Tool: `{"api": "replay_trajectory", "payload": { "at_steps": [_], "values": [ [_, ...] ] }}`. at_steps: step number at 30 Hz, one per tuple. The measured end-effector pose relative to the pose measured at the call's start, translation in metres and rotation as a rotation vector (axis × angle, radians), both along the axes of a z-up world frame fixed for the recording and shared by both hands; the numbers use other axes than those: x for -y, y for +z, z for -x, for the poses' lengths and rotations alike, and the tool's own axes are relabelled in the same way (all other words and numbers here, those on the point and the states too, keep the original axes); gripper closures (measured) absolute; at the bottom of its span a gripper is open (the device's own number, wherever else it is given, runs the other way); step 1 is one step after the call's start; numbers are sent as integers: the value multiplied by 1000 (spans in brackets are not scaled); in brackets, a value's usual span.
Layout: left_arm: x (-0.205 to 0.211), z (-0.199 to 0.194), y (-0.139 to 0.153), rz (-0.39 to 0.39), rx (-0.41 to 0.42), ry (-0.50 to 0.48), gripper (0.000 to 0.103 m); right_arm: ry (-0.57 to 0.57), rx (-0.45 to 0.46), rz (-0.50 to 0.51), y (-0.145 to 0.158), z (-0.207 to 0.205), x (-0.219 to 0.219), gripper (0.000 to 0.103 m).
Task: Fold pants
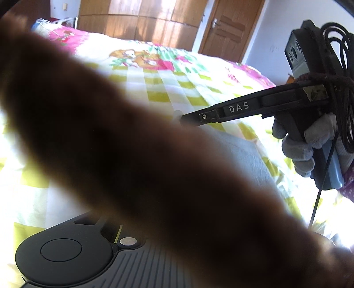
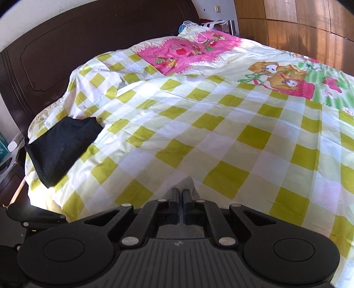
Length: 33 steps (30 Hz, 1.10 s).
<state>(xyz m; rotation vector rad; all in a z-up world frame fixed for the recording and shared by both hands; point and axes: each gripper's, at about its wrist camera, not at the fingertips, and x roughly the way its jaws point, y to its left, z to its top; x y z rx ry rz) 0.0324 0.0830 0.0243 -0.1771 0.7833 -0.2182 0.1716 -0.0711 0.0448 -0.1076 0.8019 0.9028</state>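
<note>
In the left wrist view a dark brown blurred band of cloth (image 1: 132,144) hangs right in front of the lens and hides my left gripper's fingers. Grey-white cloth (image 1: 239,152), seemingly the pants, lies on the bed behind it. My right gripper (image 1: 180,116) reaches in from the right, held by a gloved hand (image 1: 309,144), with its tips at that cloth. In the right wrist view my right gripper (image 2: 180,195) has its fingers together on a bit of white cloth (image 2: 188,182). A black folded garment (image 2: 62,146) lies at the bed's left edge.
The bed is covered by a yellow-green checked sheet (image 2: 221,133) with pink cartoon patches. A dark wooden headboard (image 2: 66,44) stands at the left. Wooden wardrobe doors (image 1: 143,20) and a brown door (image 1: 230,28) are behind the bed.
</note>
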Motion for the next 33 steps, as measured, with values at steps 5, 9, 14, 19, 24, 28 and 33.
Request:
{"api": "replay_trajectory", "payload": {
  "at_steps": [5,9,14,19,24,28,33],
  "values": [
    [-4,-5,-21,-34,-86,21,88,-13,-16,81,-42,-1,-37,82],
    [-3,-4,-30,-59,-98,24,87,-25,20,105,-62,7,-46,79],
    [-4,0,-27,-58,-87,16,85,-88,34,37,-34,9,-25,79],
    [-4,6,-16,-60,-54,27,82,-168,82,10,-12,29,7,78],
    [1,11,-11,-92,-20,38,83,-238,59,49,-29,59,37,77],
    [6,7,-21,-128,-75,31,82,-298,-52,108,-61,70,51,77],
    [11,8,-18,-156,-87,36,79,-353,-18,52,-42,88,66,77]
  ]
}}
